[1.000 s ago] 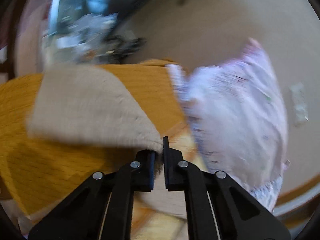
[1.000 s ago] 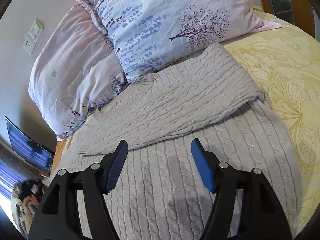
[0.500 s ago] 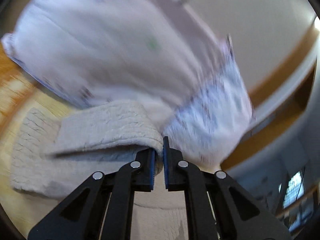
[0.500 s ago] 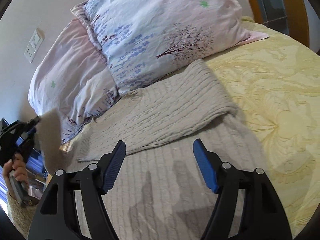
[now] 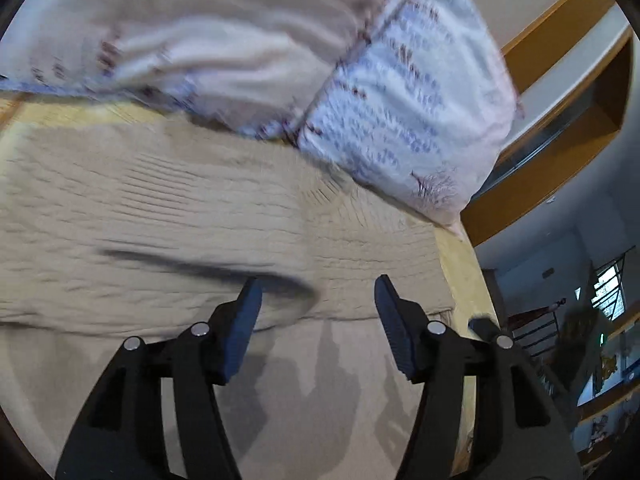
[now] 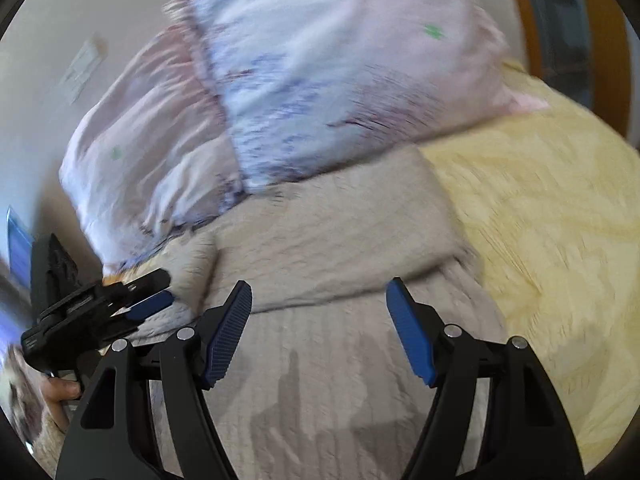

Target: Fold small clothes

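The beige cable-knit sweater lies spread on the pale yellow patterned bedspread, directly ahead of and beneath both tools. The left gripper hangs just above it with its jaws spread wide, holding nothing; a folded-over sleeve edge lies just ahead of its left finger. The right gripper is likewise released, blue pads apart, with the knit under them and a folded band of sweater just beyond the fingertips. In the right wrist view the left gripper shows low at the left, over the sweater's edge. Past the sweater, farther from both tools, lean two pink-and-blue floral pillows. Both views are motion-blurred.
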Demonstrator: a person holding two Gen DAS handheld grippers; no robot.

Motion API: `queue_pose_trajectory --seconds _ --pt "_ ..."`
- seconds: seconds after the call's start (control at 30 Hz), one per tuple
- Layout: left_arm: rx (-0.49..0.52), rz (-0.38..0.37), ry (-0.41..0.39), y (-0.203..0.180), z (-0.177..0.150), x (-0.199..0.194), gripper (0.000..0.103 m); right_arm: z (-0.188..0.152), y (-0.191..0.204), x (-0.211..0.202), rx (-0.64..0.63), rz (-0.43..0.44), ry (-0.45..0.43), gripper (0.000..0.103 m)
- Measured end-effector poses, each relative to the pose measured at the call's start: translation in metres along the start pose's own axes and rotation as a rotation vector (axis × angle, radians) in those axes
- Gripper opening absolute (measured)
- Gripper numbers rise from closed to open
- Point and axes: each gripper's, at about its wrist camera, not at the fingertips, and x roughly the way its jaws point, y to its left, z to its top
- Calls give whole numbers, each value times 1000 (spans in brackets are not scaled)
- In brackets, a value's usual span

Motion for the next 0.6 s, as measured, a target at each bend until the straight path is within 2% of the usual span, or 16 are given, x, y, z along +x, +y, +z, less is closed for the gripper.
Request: queue_pose_trajectory --seconds 0.07,0.13,0.17,0.2,0.3,0.4,0.5,0.6 --pt "-10 48 -43 18 1 -23 57 7 27 9 -112 38 14 70" --pt "-21 130 -88 44 3 -44 50 11 63 22 -249 82 35 65" --pt "-36 169 -95 55 6 -48 44 11 80 28 -314 97 41 60" --pt "-70 203 -93 72 6 -53 43 9 102 37 -401 113 44 57" --pt "-122 238 -85 98 5 -56 38 1 156 61 -602 170 56 54" --pt "-166 256 -57 118 1 -53 33 -14 201 96 -747 175 98 54" --pt "-183 267 -52 127 -1 -48 26 -29 222 124 -819 154 149 52" --pt "-191 256 -50 130 -1 -48 25 -43 228 142 -859 107 180 52"
